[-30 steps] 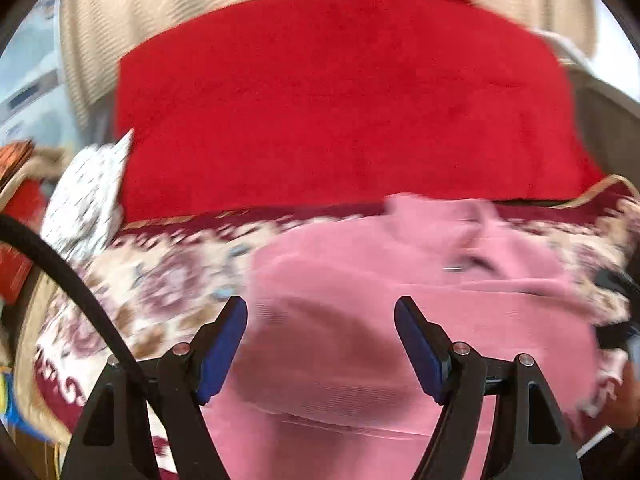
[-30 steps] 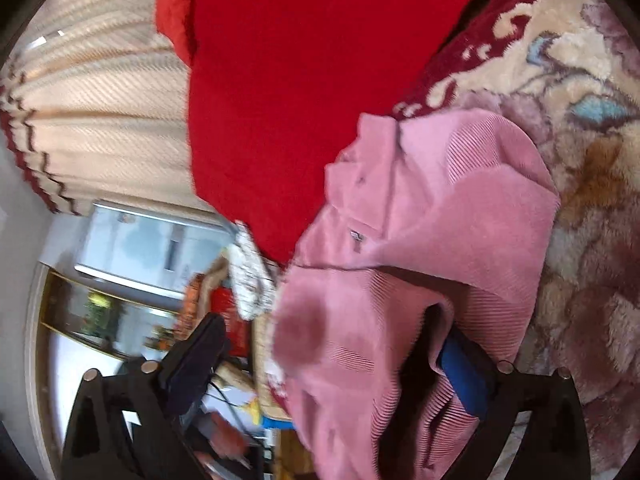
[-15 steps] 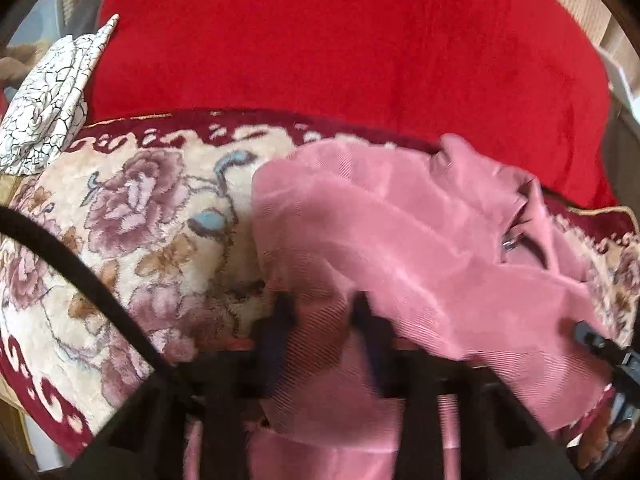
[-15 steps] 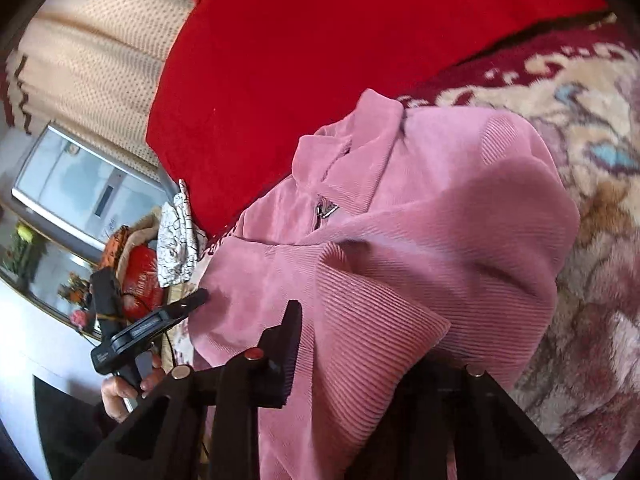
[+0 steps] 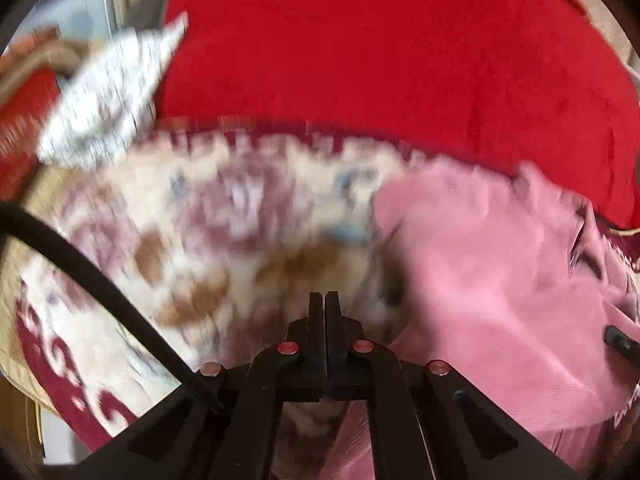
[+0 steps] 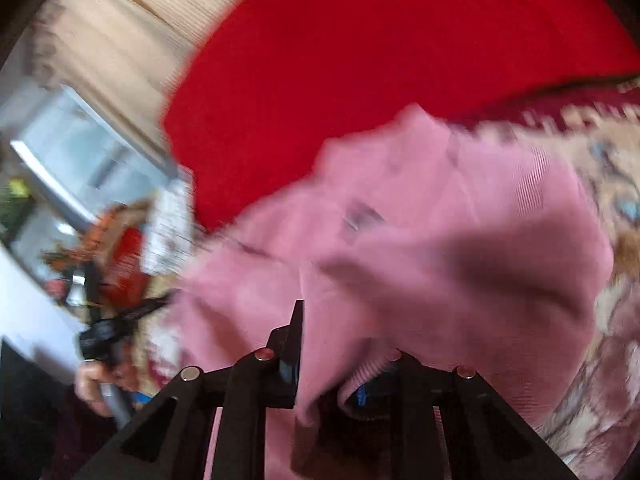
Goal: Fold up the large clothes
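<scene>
left gripper (image 5: 324, 308) now clamped empty, off pink garment (image 5: 500, 280)

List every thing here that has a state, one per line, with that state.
Left gripper: jaws shut together, nothing visibly between them, beside the garment.
Right gripper: jaws apart, pink cloth draped between them; whether it is clamped cannot be told.
Pink garment: rumpled, partly folded over itself, collar toward the red cushion.
Floral cover: spread flat under the garment.
</scene>
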A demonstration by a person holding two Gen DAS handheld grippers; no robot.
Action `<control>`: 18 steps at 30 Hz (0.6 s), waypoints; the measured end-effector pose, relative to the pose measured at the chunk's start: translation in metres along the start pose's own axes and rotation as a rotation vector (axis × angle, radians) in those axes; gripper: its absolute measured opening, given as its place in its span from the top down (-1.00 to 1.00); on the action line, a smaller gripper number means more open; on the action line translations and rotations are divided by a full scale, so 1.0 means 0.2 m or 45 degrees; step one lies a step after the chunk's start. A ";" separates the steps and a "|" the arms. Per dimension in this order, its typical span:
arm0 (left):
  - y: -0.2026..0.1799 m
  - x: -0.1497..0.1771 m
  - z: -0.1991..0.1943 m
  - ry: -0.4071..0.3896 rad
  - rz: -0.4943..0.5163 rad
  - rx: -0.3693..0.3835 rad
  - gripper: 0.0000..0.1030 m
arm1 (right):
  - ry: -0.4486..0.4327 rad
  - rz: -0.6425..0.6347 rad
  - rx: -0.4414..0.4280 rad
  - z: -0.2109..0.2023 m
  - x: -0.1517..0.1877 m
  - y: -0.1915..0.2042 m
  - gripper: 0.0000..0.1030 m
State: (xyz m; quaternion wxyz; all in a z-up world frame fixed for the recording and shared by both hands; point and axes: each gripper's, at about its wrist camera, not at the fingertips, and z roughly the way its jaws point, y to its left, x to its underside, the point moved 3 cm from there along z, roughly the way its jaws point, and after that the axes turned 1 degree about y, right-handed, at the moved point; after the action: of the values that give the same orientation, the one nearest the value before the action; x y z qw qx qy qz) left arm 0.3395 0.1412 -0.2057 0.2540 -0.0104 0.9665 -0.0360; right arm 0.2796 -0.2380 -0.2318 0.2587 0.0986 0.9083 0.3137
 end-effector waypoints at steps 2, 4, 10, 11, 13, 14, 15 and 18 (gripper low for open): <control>0.04 0.04 0.01 0.026 -0.056 0.036 0.99 | -0.024 0.063 -0.053 -0.03 -0.02 -0.03 0.64; 0.05 0.05 -0.06 -0.050 -0.100 0.098 0.81 | -0.065 0.090 -0.060 -0.09 -0.06 -0.05 0.58; -0.09 0.07 -0.26 -0.174 -0.112 0.332 -0.76 | -0.164 0.167 -0.104 -0.24 -0.10 -0.14 0.16; -0.14 0.07 -0.25 -0.167 -0.078 0.337 -0.76 | -0.196 0.182 -0.103 -0.28 -0.11 -0.16 -0.17; -0.21 0.06 -0.17 -0.115 -0.030 0.272 -0.76 | -0.271 0.199 -0.137 -0.32 -0.11 -0.16 -0.91; -0.22 0.07 -0.14 -0.092 -0.017 0.251 -0.76 | -0.291 0.190 -0.149 -0.34 -0.11 -0.15 -0.91; -0.24 0.08 -0.09 -0.066 -0.006 0.229 -0.68 | -0.290 0.166 -0.156 -0.35 -0.11 -0.14 -0.90; -0.26 0.11 0.03 0.019 0.023 0.188 0.34 | -0.234 0.085 -0.134 -0.31 -0.10 -0.08 -0.72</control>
State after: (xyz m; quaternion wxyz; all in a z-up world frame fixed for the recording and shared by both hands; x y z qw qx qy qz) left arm 0.3225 0.0873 -0.2176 0.2470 0.0171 0.9632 -0.1049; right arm 0.2637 -0.2903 -0.1925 0.3353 0.1434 0.8592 0.3589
